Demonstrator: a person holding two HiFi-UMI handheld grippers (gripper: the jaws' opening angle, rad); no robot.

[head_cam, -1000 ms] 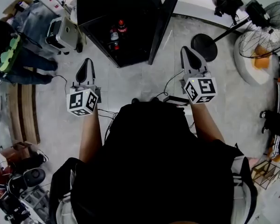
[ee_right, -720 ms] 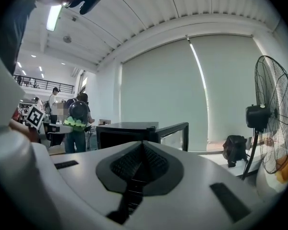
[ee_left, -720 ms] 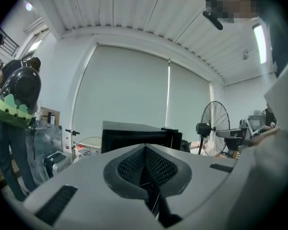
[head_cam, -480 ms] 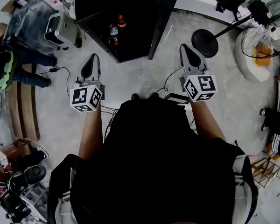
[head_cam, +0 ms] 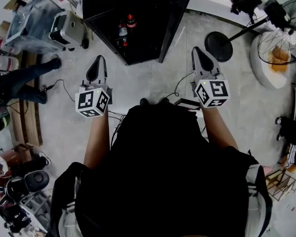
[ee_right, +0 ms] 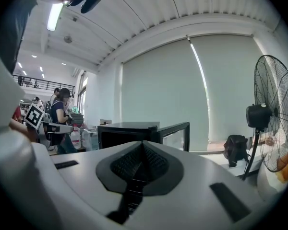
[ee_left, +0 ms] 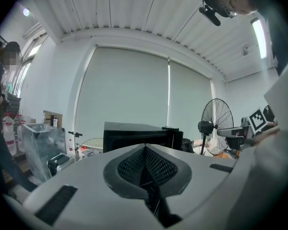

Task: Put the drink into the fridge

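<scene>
The black fridge [head_cam: 113, 4] stands on the floor ahead of me with its door [head_cam: 175, 19] swung open to the right. Inside it stand drink bottles [head_cam: 122, 32], one with a red cap [head_cam: 130, 19]. My left gripper [head_cam: 99, 60] is shut and holds nothing, hovering in front of the fridge's left corner. My right gripper [head_cam: 196, 51] is shut and empty too, just right of the open door. The left gripper view has its closed jaws [ee_left: 145, 164] level with the fridge [ee_left: 134, 131]. In the right gripper view the closed jaws [ee_right: 141, 164] face the fridge [ee_right: 127, 131].
A standing fan [head_cam: 281, 38] and its round black base [head_cam: 218, 46] are at the right. A clear bin [head_cam: 32, 21] and a grey machine [head_cam: 69, 28] sit left of the fridge. A person's legs [head_cam: 24, 78] are at the far left. Cables [head_cam: 180, 85] trail over the floor.
My left gripper has moved a little up and to the right, nearer the fridge. The person at the left has walked further left. The right gripper has hardly moved.
</scene>
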